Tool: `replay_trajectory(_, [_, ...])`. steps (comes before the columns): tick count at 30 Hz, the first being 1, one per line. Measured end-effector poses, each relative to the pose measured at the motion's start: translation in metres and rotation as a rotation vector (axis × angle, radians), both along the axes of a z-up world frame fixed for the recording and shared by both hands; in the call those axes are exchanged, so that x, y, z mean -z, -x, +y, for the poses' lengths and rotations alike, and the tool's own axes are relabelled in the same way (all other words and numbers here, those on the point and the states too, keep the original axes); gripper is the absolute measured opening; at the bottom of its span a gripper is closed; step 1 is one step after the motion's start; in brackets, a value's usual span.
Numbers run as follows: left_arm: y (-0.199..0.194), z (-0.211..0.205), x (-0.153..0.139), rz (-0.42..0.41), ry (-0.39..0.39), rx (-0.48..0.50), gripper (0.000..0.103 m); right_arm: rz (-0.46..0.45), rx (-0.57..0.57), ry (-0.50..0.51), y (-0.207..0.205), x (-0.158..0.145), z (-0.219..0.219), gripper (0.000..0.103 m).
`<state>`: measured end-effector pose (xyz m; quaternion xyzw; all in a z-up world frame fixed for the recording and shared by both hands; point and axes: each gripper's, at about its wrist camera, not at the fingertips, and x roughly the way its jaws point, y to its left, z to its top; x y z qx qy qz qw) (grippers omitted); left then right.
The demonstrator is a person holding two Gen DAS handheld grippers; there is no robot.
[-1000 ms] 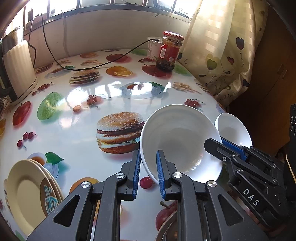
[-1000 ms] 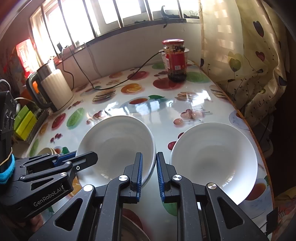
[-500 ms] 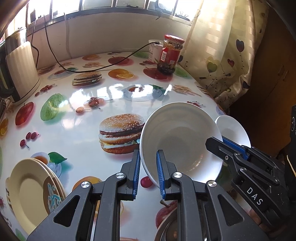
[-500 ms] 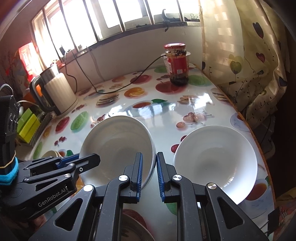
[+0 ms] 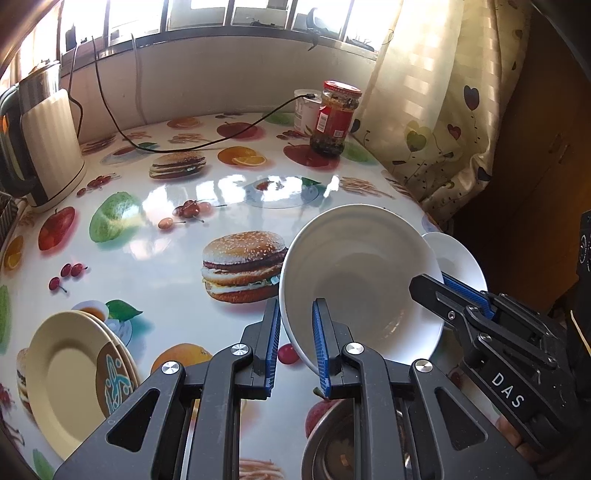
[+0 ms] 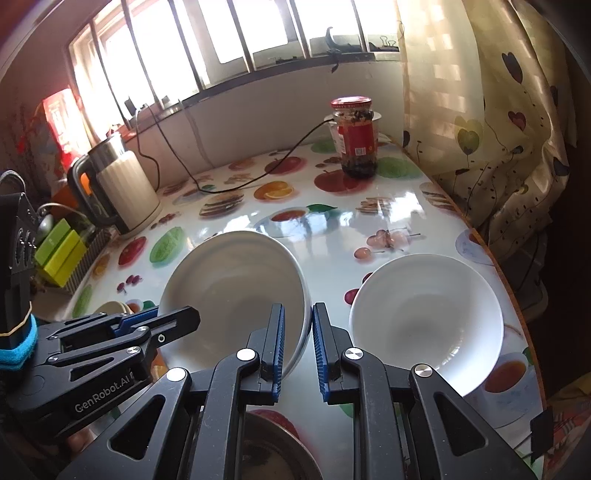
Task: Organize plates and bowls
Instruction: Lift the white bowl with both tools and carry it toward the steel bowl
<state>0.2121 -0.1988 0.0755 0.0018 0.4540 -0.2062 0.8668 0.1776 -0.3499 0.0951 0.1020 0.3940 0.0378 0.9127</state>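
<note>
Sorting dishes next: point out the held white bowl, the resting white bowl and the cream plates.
Held white bowl point(image 5: 354, 266), left wrist view, inner wall.
Resting white bowl point(image 6: 424, 317), right wrist view, inside bottom.
Cream plates point(image 5: 62, 365), left wrist view, top plate's centre.

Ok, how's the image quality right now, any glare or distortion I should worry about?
Left wrist view: window glare streaks the glossy table; fisheye bends the edges. Right wrist view: windows are blown out, but both white bowls stay sharp.
</note>
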Motion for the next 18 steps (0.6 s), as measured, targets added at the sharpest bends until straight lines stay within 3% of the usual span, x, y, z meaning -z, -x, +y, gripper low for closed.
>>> replay_trajectory(18, [0.036,0.008,-0.02,-0.036,0.037,0.016,0.018,-0.05,0.015,0.006,0.04,-0.023,0.009,0.015])
